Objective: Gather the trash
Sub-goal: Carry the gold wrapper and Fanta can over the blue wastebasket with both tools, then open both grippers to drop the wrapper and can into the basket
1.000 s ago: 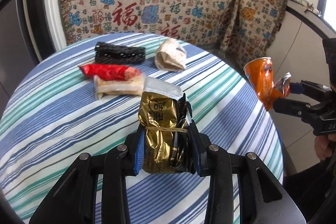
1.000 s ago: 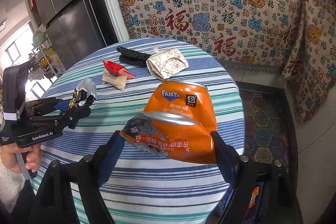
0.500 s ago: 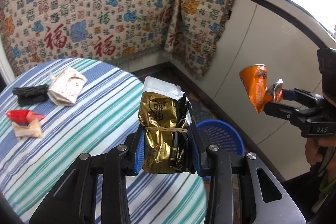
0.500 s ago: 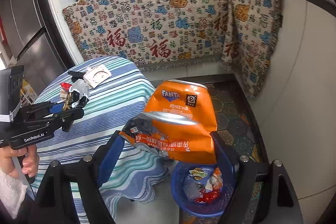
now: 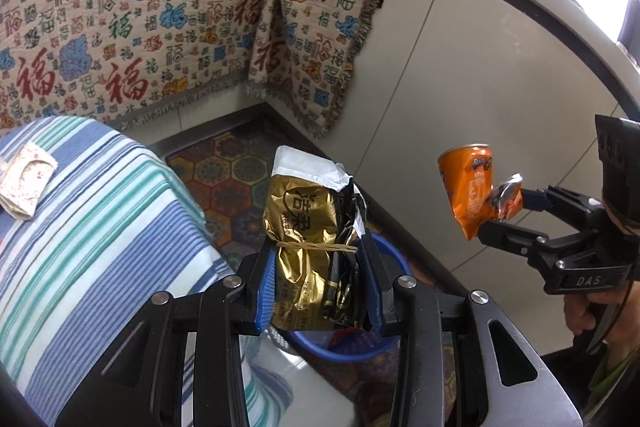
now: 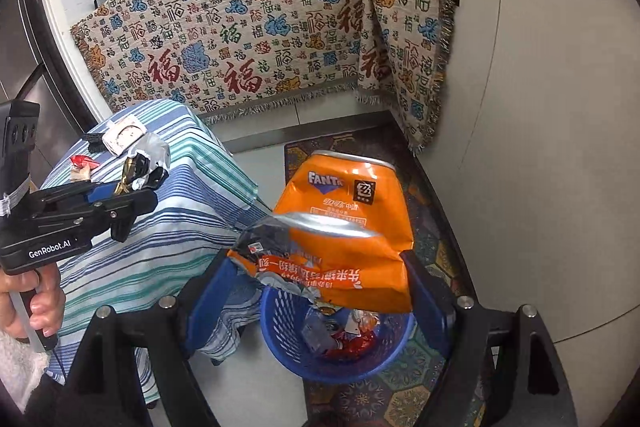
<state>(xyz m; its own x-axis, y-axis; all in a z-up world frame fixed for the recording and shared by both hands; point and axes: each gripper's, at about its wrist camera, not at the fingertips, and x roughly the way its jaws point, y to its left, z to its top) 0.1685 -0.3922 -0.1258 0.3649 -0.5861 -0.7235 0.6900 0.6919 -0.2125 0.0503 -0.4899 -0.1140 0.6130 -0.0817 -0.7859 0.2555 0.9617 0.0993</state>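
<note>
Closest to each camera, both tools are loaded: the left gripper (image 5: 318, 287) is clamped on a crumpled gold foil packet bound with a thin rubber band (image 5: 310, 247), held upright with its long axis running away from the blue pads and its torn white top uppermost, while the right gripper (image 6: 320, 297) grasps a crushed orange Fanta soda can (image 6: 344, 227) across its flattened width, the dented silver rim folded forward. Just beyond and below the jaws sits the round blue plastic mesh waste basket (image 6: 280, 339) on the floor, already holding red and silvery wrappers. In the right wrist view the can hangs almost directly over the basket's mouth, so the right hand seems the nearer one to drop; in the left wrist view the basket (image 5: 394, 267) shows only as a blue rim behind and under the packet, so that load looks close above it too. To the side stands the round table draped in a blue, teal and white striped cloth (image 6: 152, 227), soft and hanging in folds, with a few wrappers left on it. Farther back, a woven fringed blanket printed with red and blue characters (image 6: 260, 39) hangs over the counter.
</note>
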